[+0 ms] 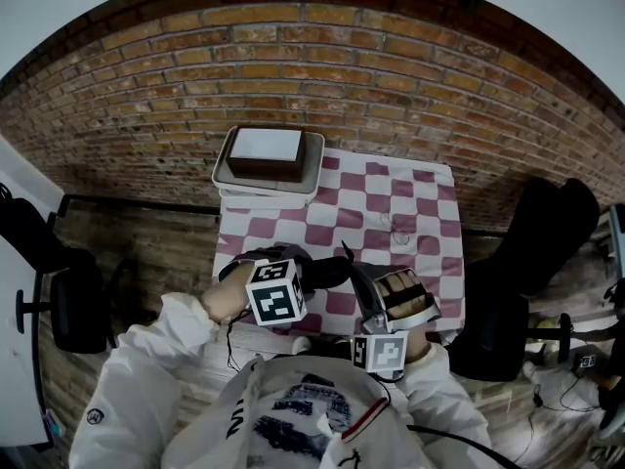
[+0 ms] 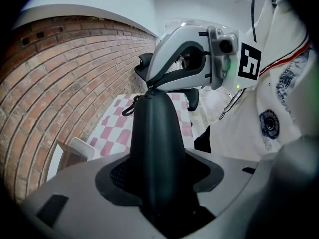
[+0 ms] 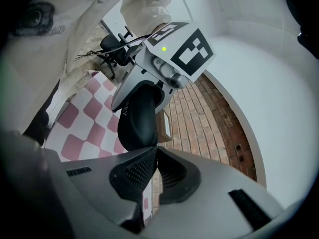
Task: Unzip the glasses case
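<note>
Both pairs of fingers closed: left gripper (image 2: 157, 171) clamps the black moulded glasses case (image 2: 154, 128); right gripper (image 3: 154, 148) is pressed together at its tip, apparently on the black cord zip pull (image 2: 130, 107). Case is held above the near edge of the pink-checked table (image 1: 430, 193). I see no open seam, so I reckon the whole zip is left.

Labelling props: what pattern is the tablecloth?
Tablecloth: pink-and-white checks, best in the head view.

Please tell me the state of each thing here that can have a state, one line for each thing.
left gripper: shut on the glasses case.
glasses case: clamped at one end, looks zipped closed.
right gripper: shut at the case's other tip; the zip pull cannot be made out.
box: resting in the tray.
</note>
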Tool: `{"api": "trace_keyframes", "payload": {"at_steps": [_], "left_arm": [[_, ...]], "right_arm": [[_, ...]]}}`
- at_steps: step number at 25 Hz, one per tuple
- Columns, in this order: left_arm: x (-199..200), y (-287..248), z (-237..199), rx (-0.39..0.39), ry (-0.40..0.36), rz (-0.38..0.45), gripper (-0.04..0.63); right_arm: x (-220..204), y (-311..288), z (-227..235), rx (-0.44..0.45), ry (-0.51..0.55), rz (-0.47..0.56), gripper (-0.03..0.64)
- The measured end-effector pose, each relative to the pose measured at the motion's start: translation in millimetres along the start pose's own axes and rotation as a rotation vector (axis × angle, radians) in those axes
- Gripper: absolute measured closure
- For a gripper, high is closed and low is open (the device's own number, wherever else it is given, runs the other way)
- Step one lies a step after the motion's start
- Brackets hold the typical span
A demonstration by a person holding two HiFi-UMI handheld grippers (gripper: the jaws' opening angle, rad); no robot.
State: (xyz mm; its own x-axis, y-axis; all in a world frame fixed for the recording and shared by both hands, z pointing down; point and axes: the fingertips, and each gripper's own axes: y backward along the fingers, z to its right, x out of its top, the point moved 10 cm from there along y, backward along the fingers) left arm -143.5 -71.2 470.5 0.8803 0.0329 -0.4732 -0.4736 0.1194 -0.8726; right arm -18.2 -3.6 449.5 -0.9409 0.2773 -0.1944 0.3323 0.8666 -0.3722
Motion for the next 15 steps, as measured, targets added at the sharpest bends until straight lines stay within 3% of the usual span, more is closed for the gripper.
{"api": "trace_keyframes", "payload": {"at_steps": [15], "left_arm": [[-4.2,-1.1,-2.5,0.036,-0.005,-0.018,0.333]], "right_arm": [[0.9,-8.6,-7.7,0.003,0.036,0.012,0.600]]}}
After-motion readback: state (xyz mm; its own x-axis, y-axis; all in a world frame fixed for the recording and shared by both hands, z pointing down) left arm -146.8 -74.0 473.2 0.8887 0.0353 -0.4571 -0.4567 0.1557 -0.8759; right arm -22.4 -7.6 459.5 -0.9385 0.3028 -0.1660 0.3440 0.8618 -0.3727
